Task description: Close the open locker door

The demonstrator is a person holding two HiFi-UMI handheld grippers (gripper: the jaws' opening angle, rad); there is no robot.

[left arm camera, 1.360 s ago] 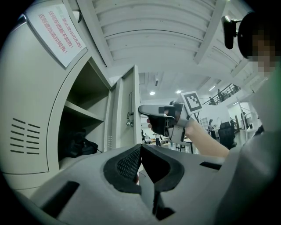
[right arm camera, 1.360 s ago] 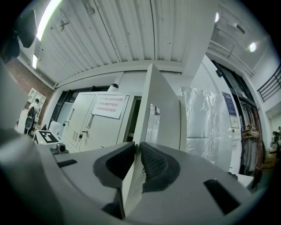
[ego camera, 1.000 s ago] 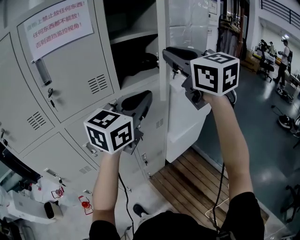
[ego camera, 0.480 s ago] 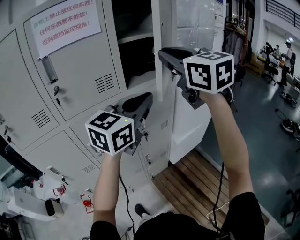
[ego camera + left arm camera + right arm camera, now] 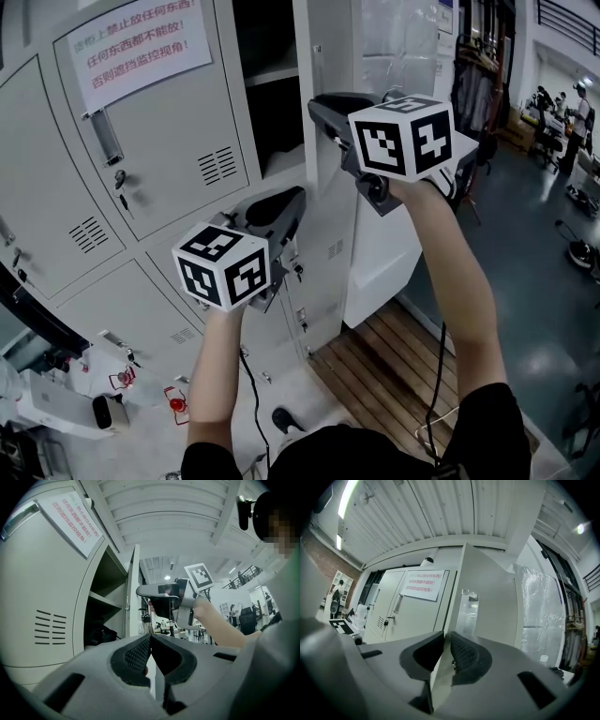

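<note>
**Head view.** Bank of grey lockers [image 5: 159,178], doors shut, one bearing a paper notice [image 5: 136,42] in red print. Open locker [image 5: 277,112] at top centre: one shelf [image 5: 267,75] across it, interior dark, contents not readable here. Locker door [image 5: 375,253] stands swung out towards the person, just right of the opening. Right gripper [image 5: 316,105] is raised to the door's free edge, its marker cube [image 5: 398,136] facing the camera. Left gripper [image 5: 298,199] is lower and apart from the door, in front of the lockers below the opening. Wooden slat platform [image 5: 394,361] lies on the floor beneath the door.

**Left gripper view.** Left gripper [image 5: 150,637]: jaws meet at the tips, and nothing can be made out between them. Open locker [image 5: 105,606] contains a shelf [image 5: 105,599] and a dark bundle [image 5: 101,633] resting below it, kind not clear. Door [image 5: 133,592] is seen edge-on beside the opening, with the right gripper [image 5: 143,591] reaching it from the right.

**Right gripper view.** Right gripper [image 5: 446,634]: jaws narrow, pinched on the edge of the locker door [image 5: 487,592], which runs up from between the pads. Notice [image 5: 421,584] hangs on the shut lockers [image 5: 408,613] to the left. Plastic-wrapped item [image 5: 539,620] stands to the right
</note>
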